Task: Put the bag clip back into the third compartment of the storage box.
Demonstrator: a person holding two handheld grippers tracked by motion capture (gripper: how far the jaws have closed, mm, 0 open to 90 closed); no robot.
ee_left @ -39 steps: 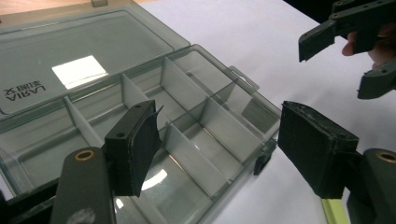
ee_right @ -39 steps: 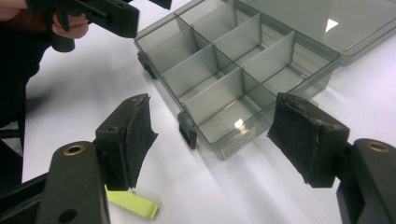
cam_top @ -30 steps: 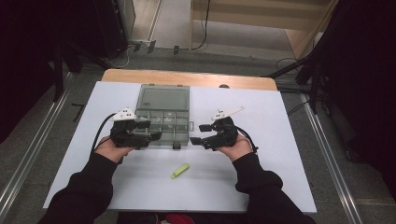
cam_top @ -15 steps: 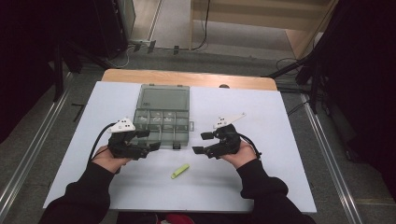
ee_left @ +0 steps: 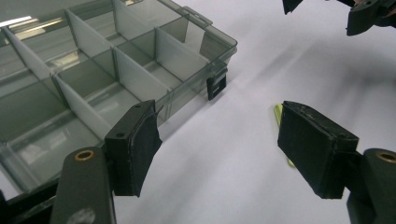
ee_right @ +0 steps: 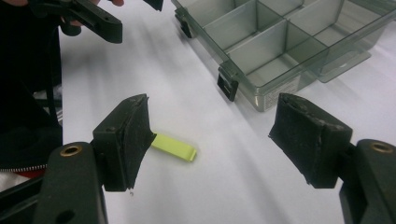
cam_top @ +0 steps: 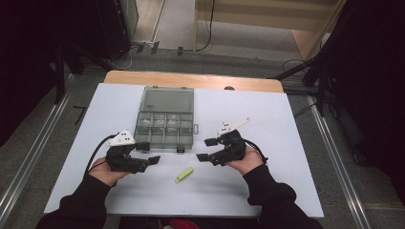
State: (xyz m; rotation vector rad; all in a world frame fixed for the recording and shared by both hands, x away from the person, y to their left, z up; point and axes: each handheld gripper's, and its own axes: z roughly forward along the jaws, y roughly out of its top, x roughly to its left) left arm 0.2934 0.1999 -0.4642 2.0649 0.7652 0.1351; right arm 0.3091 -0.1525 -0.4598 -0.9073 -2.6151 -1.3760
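A clear grey compartment box (cam_top: 165, 125) lies open in the middle of the white table (cam_top: 286, 114), its lid flat behind it. A small yellow-green clip (cam_top: 184, 174) lies in front of the box, between my hands. My left gripper (cam_top: 148, 153) hovers open just off the box's front left corner (ee_left: 116, 70); the clip (ee_left: 278, 112) peeks out behind one jaw. My right gripper (cam_top: 205, 149) is open too, to the right of the box's front. Along it, the clip (ee_right: 173, 147) lies near its left jaw and the box (ee_right: 280, 42) beyond. Both hold nothing.
Black latches (cam_top: 180, 149) stick out from the box's front edge. A wooden strip (cam_top: 191, 79) borders the table's far side, and metal rails (cam_top: 28, 157) run along both sides. Cables trail from each gripper toward the person.
Both grippers have drawn back from the box's front edge toward the person and spread slightly apart. The box and the clip have stayed put.
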